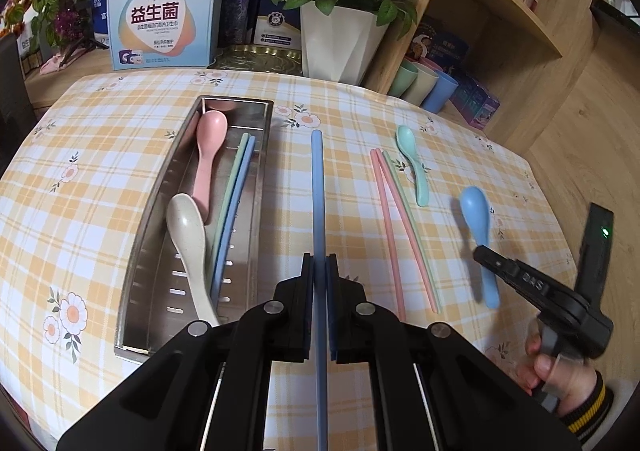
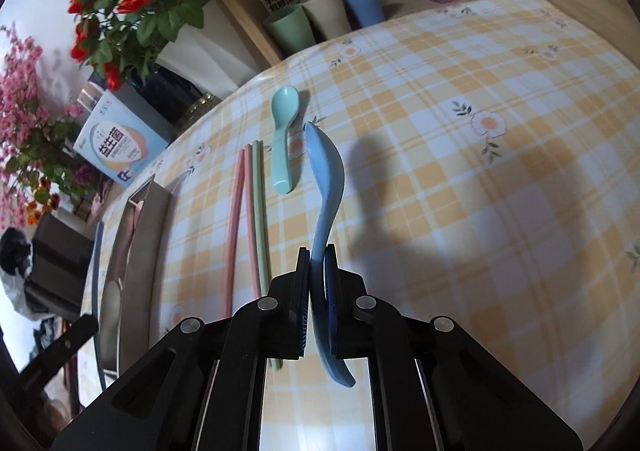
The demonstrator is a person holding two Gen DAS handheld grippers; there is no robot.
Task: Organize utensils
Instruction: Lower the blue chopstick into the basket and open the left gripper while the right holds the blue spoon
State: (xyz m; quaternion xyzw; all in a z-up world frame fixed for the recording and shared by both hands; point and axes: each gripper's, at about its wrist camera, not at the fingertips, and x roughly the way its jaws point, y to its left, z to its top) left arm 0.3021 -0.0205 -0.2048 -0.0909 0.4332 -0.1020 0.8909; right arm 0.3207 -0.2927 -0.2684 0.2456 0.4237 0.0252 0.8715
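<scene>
Two claws work over a desk (image 1: 120, 179) spread with a yellow checked cloth, which runs wide and bare toward the right in the right wrist view, while its far edge is crowded by a wooden shelf (image 1: 516, 63), three cups (image 2: 320, 23), a white flower pot (image 1: 340, 39) and boxes. The steel tray (image 1: 160, 235) lies lengthwise at the left; its near end is cut off behind the left claw (image 1: 320, 263). It holds a pink spoon (image 1: 208, 159), a cream spoon (image 1: 188, 247) and a green and a blue chopstick (image 1: 236, 191). The left claw is clamped on a single blue chopstick (image 1: 317, 187), just right of the tray. The right claw (image 2: 318, 255) is pinched tight on the handle of a blue spoon (image 2: 326, 179), bowl pointing away. Two pink chopsticks and a green one (image 1: 396, 219) and a mint spoon (image 1: 412, 159) lie on the cloth between the claws. Only some fingers and a striped cuff (image 1: 592, 407) of the person show.
</scene>
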